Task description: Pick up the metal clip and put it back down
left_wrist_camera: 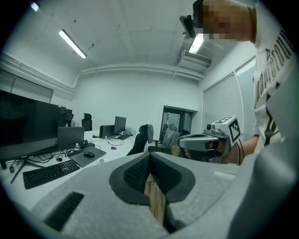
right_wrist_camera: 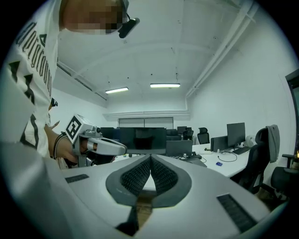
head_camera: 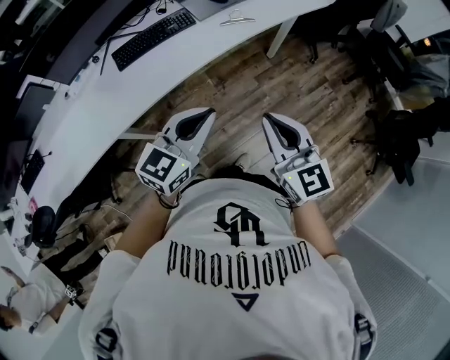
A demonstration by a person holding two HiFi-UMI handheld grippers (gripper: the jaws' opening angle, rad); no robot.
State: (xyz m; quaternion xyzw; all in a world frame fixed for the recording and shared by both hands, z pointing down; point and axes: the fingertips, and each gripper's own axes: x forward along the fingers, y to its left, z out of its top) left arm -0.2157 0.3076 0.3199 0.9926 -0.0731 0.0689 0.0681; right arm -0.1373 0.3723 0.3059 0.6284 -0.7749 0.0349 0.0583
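Both grippers are held side by side close to the person's chest, above the wooden floor. My left gripper (head_camera: 206, 114) has its jaws closed tip to tip with nothing between them, as the left gripper view (left_wrist_camera: 149, 155) confirms. My right gripper (head_camera: 269, 119) is shut and empty too, its dark pads meeting in the right gripper view (right_wrist_camera: 150, 158). A small pale metal object (head_camera: 238, 17), possibly the clip, lies on the white desk (head_camera: 140, 84) well beyond both grippers. Neither gripper view shows a clip.
The long white desk curves across the upper left with a black keyboard (head_camera: 153, 36) on it. Black office chairs (head_camera: 397, 137) stand at the right. Monitors (left_wrist_camera: 28, 130) and more desks (right_wrist_camera: 219, 161) fill the room. Wooden floor (head_camera: 239, 91) lies between me and the desk.
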